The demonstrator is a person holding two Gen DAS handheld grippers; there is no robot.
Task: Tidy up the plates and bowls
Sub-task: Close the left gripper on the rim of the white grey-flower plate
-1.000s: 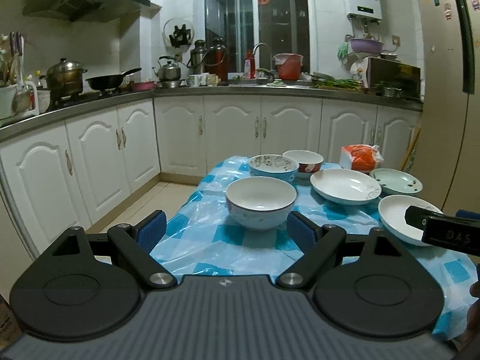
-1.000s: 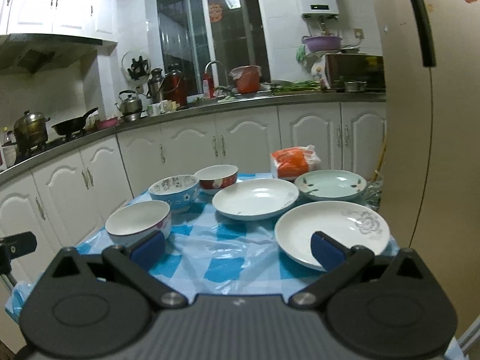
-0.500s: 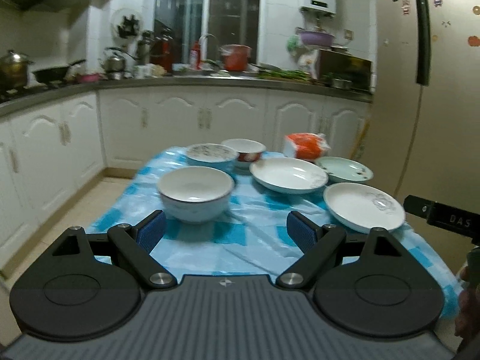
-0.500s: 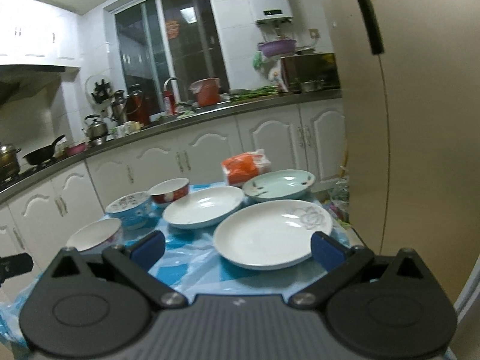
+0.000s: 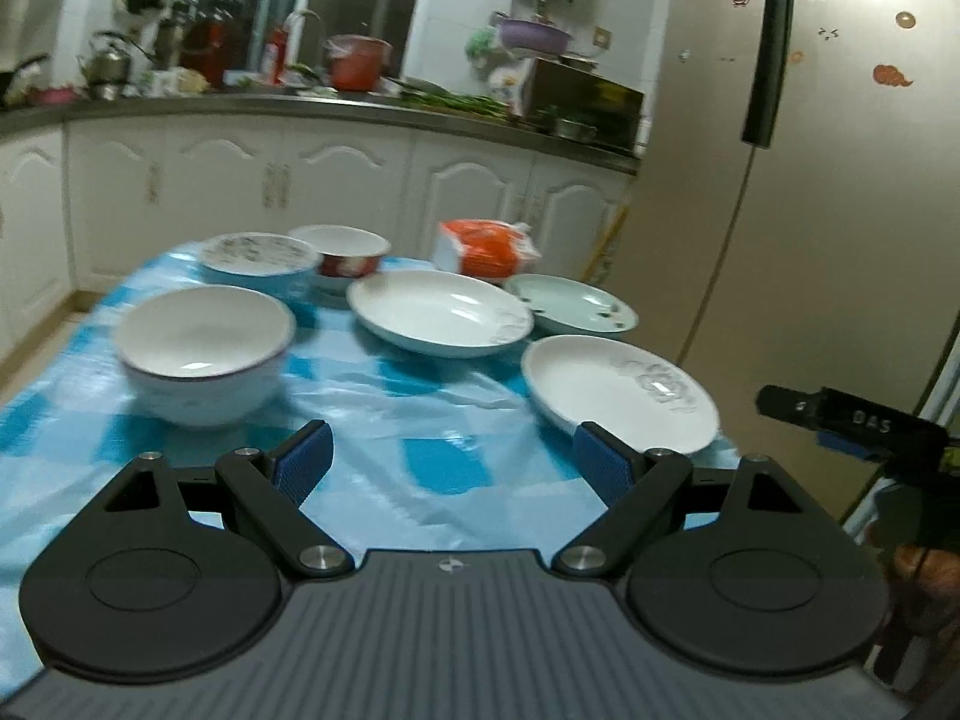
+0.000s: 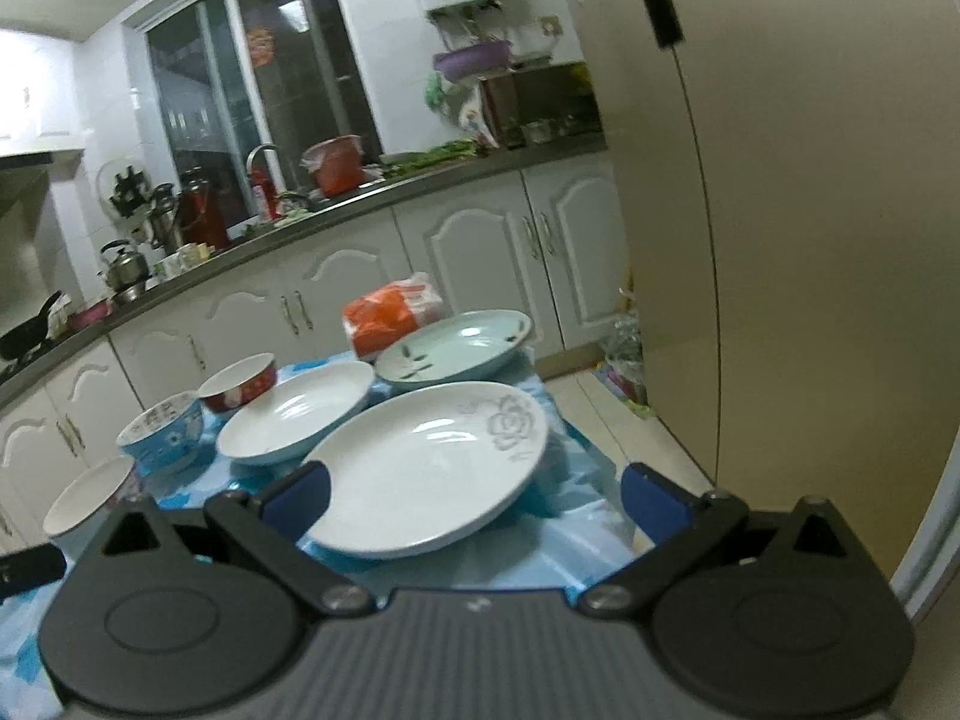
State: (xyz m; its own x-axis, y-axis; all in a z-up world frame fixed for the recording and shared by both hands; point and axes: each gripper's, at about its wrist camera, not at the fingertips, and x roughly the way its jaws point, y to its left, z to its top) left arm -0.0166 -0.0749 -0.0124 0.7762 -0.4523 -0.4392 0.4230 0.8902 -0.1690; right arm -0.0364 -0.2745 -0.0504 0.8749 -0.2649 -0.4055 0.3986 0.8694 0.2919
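A blue checked table [image 5: 420, 414] holds three plates and three bowls. A white flower-print plate [image 5: 618, 396] lies nearest on the right, also in the right wrist view [image 6: 420, 468]. Behind it lie a white deep plate [image 5: 438, 312] and a pale green plate [image 5: 570, 312]. A white bowl [image 5: 204, 354], a blue patterned bowl [image 5: 258, 261] and a red bowl [image 5: 345, 252] stand on the left. My left gripper [image 5: 450, 468] is open and empty above the near table edge. My right gripper [image 6: 474, 492] is open, its jaws on either side of the flower plate's near rim.
An orange packet [image 5: 486, 249] lies at the table's far edge. A tall fridge [image 5: 810, 180] stands close on the right. White cabinets [image 5: 300, 180] and a cluttered counter run behind. Bags [image 6: 624, 360] lie on the floor by the fridge.
Both grippers have swung to the right and moved closer to the table. The right gripper has come up to the flower plate. Both stay open.
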